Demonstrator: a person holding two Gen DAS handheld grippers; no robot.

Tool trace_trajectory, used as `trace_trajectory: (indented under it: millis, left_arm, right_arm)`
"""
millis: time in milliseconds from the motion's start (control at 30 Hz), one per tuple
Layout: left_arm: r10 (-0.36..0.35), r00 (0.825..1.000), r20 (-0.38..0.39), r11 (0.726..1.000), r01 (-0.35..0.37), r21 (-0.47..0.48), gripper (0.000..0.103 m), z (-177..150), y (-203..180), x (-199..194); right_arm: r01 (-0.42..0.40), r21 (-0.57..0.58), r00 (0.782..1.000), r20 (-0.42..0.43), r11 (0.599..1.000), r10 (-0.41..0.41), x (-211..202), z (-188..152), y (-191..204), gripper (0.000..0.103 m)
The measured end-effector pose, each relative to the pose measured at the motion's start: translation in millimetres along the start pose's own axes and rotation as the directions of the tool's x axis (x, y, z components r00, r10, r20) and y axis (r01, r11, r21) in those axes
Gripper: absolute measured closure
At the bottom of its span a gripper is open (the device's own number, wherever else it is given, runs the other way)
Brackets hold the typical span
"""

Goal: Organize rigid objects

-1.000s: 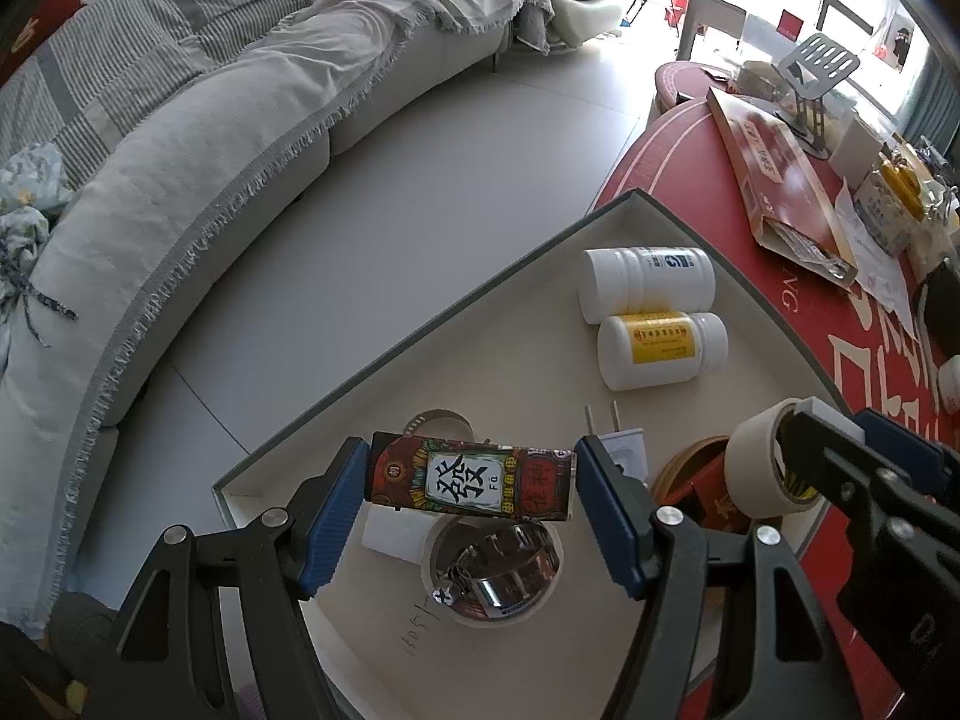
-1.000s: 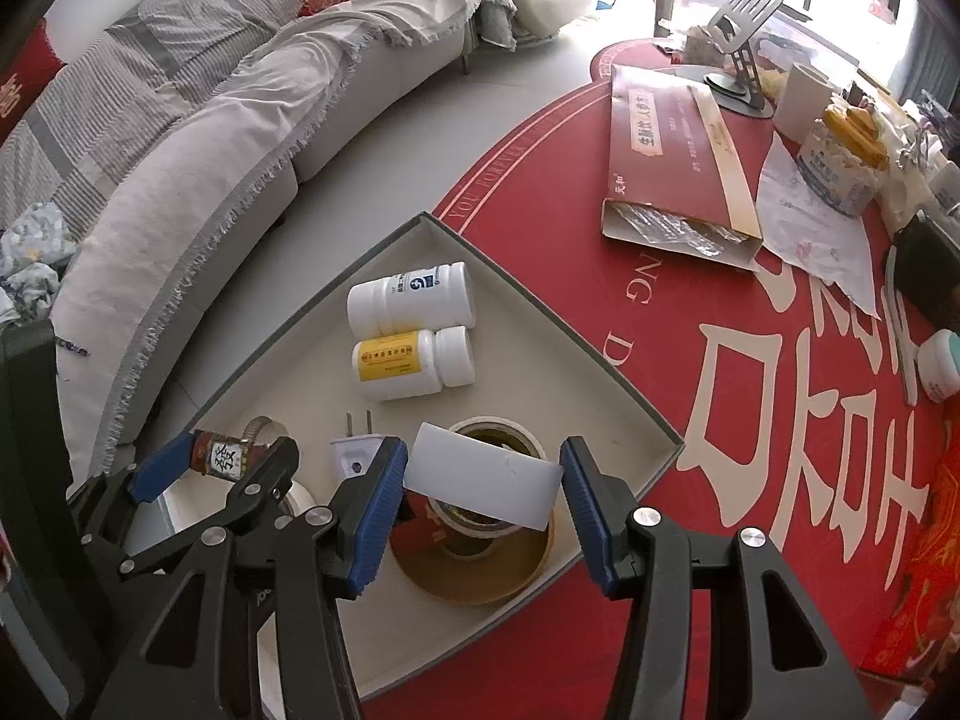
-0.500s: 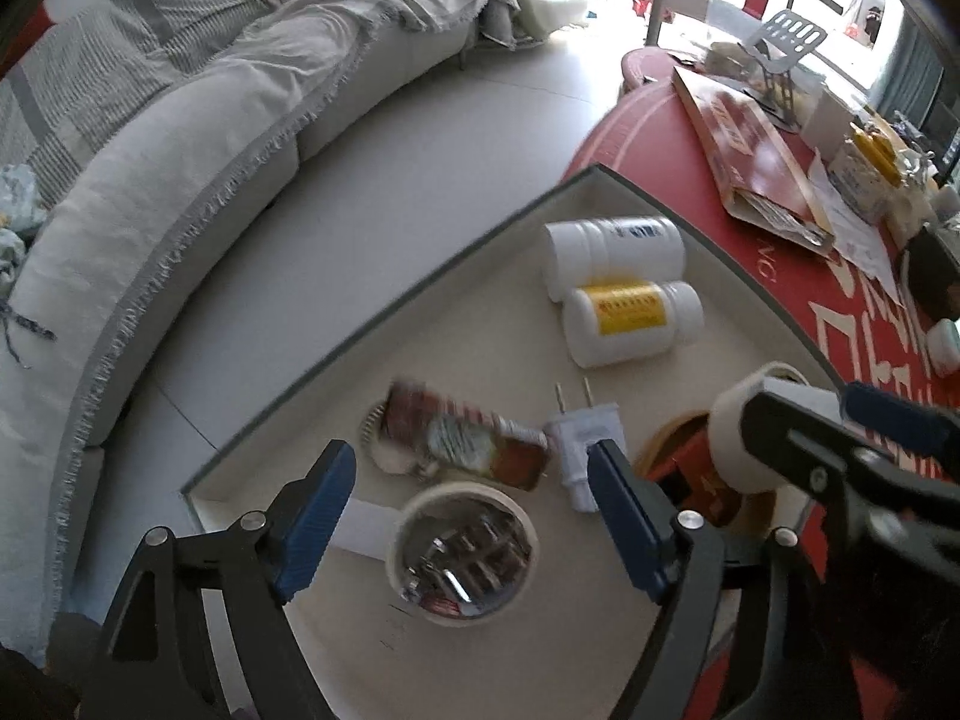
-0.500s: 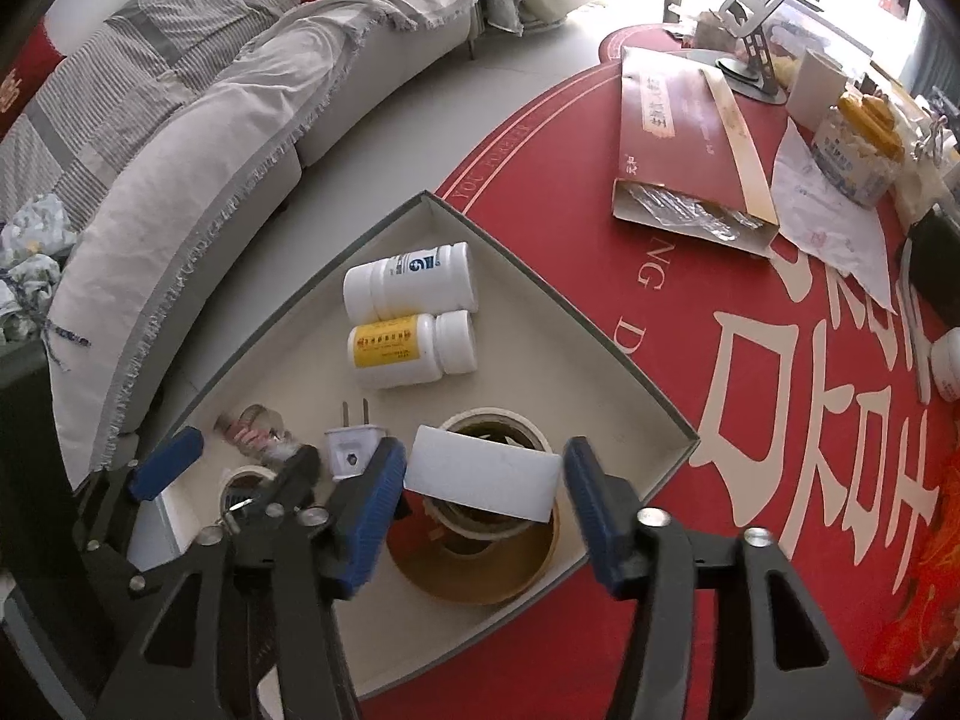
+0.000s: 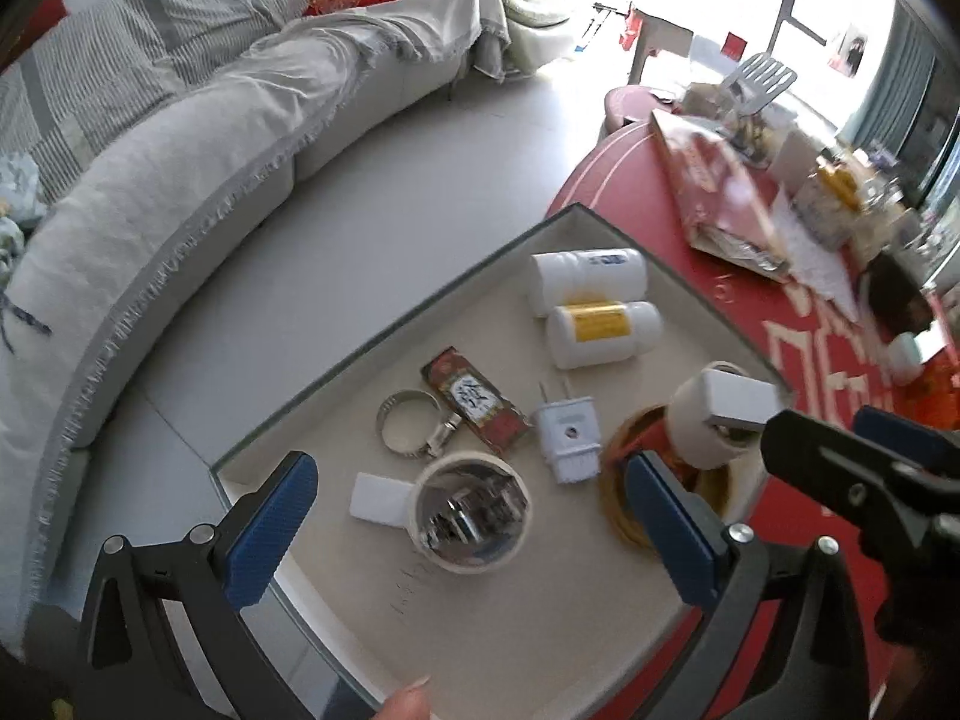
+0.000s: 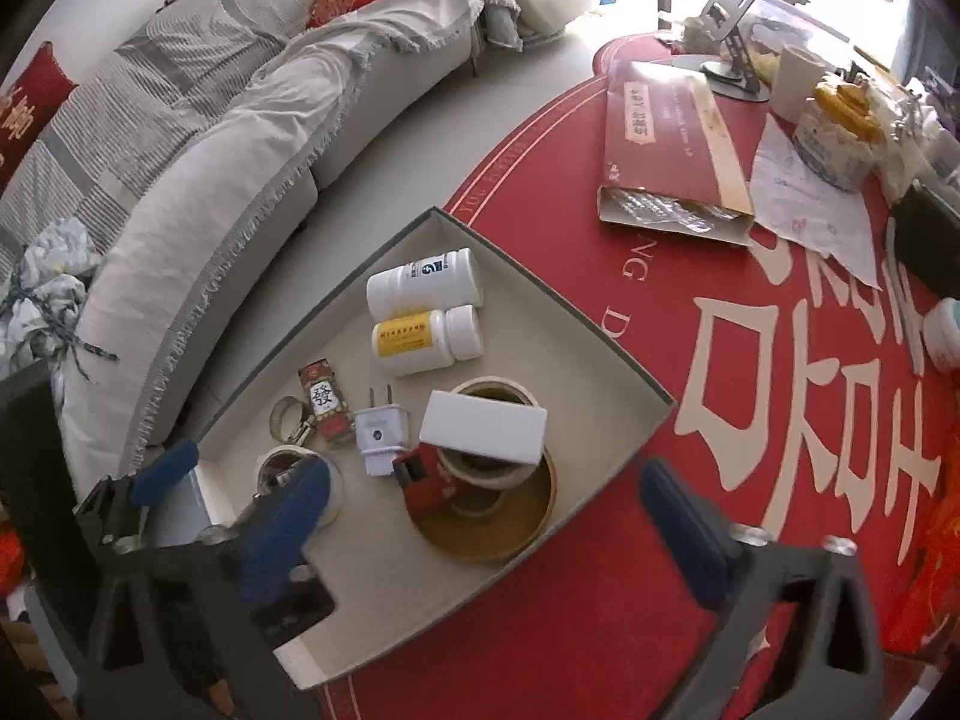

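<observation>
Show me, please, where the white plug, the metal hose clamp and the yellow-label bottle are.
White plug (image 5: 567, 429): left wrist view, middle of its body.
Metal hose clamp (image 5: 401, 443): left wrist view, its band.
Yellow-label bottle (image 6: 405, 337): right wrist view, its label.

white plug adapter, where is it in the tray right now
In both views the white plug adapter lies flat mid-tray, between the red patterned box and the tape rolls.

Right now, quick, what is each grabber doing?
Left gripper: fingers just opened wide, holding nothing; the red box lies in the tray.
Right gripper: just opened, empty; white box rests on the tape rolls.
</observation>
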State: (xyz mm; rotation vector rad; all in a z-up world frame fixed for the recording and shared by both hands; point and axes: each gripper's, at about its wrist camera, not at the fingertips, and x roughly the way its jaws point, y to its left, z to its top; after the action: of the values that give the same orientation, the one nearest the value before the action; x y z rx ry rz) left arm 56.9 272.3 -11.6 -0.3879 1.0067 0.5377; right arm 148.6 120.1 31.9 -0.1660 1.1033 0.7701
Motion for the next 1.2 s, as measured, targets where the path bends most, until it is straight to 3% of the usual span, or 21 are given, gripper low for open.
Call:
trace_trajectory:
  millis: [100, 233, 367, 500, 1200]
  left_arm:
    - [-0.085, 0.996, -0.036, 0.996, 0.084, -0.036, 0.000, -2.9, 5.2, -2.2]
    - [-0.022, 0.998, -0.063, 0.998, 0.018, -0.065, 0.000, -7.4, 6.2, -6.7]
    - [-0.029, 0.993, -0.118, 0.997, 0.019, -0.081, 0.000, -12.8, 6.4, -7.9]
    - [0.024, 0.995, -0.098, 0.998, -0.029, -0.047, 0.000, -15.6, 4.3, -16.7]
    - [0.061, 0.993, -0.098, 0.997, -0.064, -0.034, 0.000, -22.0, 4.4, -31.5]
  right_arm:
    - [-0.011, 0.005, 1.000, 0.015, 1.000, 0.011, -9.0, -4.4, -0.8, 0.000]
    - [-0.019, 0.036, 1.000, 0.018, 0.999, 0.018, -15.7, -8.3, -3.6, 0.000]
    - [-0.022, 0.064, 1.000, -0.014, 0.998, 0.023, -16.9, -13.4, -5.2, 0.000]
    - [-0.002, 0.078, 0.999, -0.042, 0.997, 0.005, -18.1, -18.4, -6.9, 0.000]
    - [0.011, 0.013, 0.998, -0.069, 1.000, -0.010, -31.4, -29.0, 16.7, 0.000]
